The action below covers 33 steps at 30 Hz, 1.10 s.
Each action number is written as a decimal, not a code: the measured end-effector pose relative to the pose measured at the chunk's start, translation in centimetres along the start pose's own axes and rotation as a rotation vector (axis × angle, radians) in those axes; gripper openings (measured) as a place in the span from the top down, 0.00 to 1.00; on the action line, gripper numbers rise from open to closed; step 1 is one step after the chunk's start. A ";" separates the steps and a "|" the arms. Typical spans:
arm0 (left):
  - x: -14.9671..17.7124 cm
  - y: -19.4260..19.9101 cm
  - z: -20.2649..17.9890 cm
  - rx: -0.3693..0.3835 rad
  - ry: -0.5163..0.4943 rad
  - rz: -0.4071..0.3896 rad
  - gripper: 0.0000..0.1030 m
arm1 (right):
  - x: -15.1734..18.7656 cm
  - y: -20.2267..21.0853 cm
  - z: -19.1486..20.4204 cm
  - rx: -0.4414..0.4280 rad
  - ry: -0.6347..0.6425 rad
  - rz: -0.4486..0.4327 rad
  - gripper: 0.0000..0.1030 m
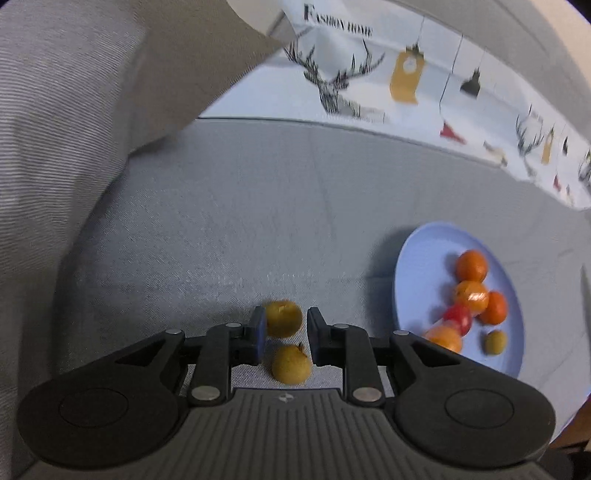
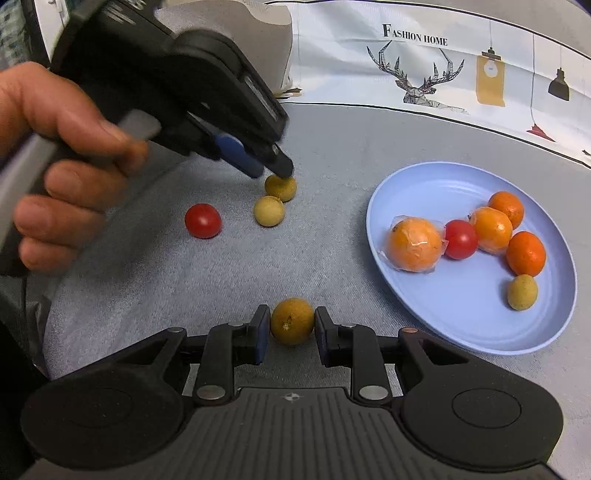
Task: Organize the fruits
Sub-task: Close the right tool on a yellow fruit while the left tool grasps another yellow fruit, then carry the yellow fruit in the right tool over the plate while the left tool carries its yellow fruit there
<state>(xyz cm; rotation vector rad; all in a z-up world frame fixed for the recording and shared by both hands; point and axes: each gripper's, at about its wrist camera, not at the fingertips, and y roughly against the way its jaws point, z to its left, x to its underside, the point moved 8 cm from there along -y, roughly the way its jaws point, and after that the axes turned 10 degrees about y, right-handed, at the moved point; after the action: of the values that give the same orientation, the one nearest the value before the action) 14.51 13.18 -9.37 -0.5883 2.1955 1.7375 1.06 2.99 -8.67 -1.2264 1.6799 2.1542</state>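
Seen from the left wrist: spread jaws of the left gripper (image 1: 286,338) straddling two yellow-brown fruits (image 1: 283,318) on the grey table (image 1: 258,221), pads not yet pressing; best centred on one fruit before closing. Seen from the right wrist: right gripper (image 2: 291,326) pinching another small fruit (image 2: 292,320), blue plate (image 2: 424,184) near, ready for a gentle carry across.

The words "FASHION HOME" stand in black capitals on the white cloth (image 2: 461,48) at the back, just above a line-drawn deer head (image 2: 421,81). The left wrist view shows the same print (image 1: 338,24), tilted and partly blurred. No other text, number or brand can be read on anything else.
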 end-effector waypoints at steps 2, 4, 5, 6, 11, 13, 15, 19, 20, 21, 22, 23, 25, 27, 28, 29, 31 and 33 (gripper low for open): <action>0.2 -0.4 0.0 -0.031 -0.026 -0.008 0.75 | 0.0 -0.1 -0.1 -0.003 0.000 0.000 0.74; 0.2 -0.5 0.0 -0.032 -0.023 -0.018 0.75 | 0.0 -0.1 -0.1 -0.005 -0.002 0.001 0.74; 0.1 -0.6 0.0 -0.031 -0.022 -0.022 0.75 | 0.1 -0.1 -0.1 -0.006 -0.001 0.001 0.74; 0.0 -0.7 0.0 -0.031 -0.023 -0.026 0.74 | 0.2 0.1 0.0 -0.005 0.002 0.001 0.74; 0.0 0.1 -0.2 -0.038 -0.048 -0.053 0.75 | 0.0 0.5 0.0 -0.004 0.004 -0.012 0.74; -0.3 0.8 -0.2 -0.028 -0.040 -0.078 0.75 | -0.2 0.9 -0.3 0.002 0.001 -0.026 0.74; -0.5 1.6 -0.1 -0.015 -0.021 -0.100 0.75 | -0.7 1.5 -0.8 0.011 0.000 -0.045 0.74; -0.5 3.0 0.0 -0.008 -0.007 -0.125 0.75 | -2.3 3.6 -2.2 0.023 -0.010 -0.094 0.74; -0.5 3.5 -0.1 -0.001 -0.008 -0.135 0.75 | -2.9 4.2 -2.6 0.027 -0.006 -0.112 0.74; -0.5 4.1 -0.2 0.006 -0.009 -0.147 0.75 | -3.5 4.9 -3.1 0.033 0.006 -0.129 0.74; -0.5 4.6 -0.4 0.013 -0.007 -0.157 0.75 | -4.2 5.5 -3.7 0.044 0.024 -0.148 0.74; -0.4 5.2 -0.5 0.023 -0.002 -0.169 0.75 | -4.7 5.9 -4.3 0.056 0.038 -0.163 0.74; -0.3 6.5 -0.9 0.047 0.009 -0.196 0.75 | -5.3 6.5 -5.8 0.082 0.053 -0.186 0.74; 0.0 7.8 -1.1 0.060 0.023 -0.222 0.75 | -5.3 6.8 -7.5 0.108 0.046 -0.204 0.74; 0.2 8.3 -1.2 0.067 0.032 -0.230 0.75 | -5.0 6.7 -8.3 0.117 0.035 -0.208 0.74; 0.3 8.8 -1.4 0.076 0.040 -0.236 0.75 | -4.5 6.5 -9.1 0.127 0.016 -0.209 0.74; 0.6 9.5 -1.8 0.092 0.038 -0.249 0.75 | -3.2 6.0 -10.6 0.141 -0.036 -0.198 0.74; 0.6 9.5 -2.2 0.091 0.019 -0.252 0.75 | -2.4 5.6 -12.0 0.157 -0.082 -0.172 0.74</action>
<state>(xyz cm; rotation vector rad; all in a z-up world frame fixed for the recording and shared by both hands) 9.53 12.83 -1.02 -0.8222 2.0953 1.5017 5.53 -8.54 -3.41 -1.1757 1.6118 1.9080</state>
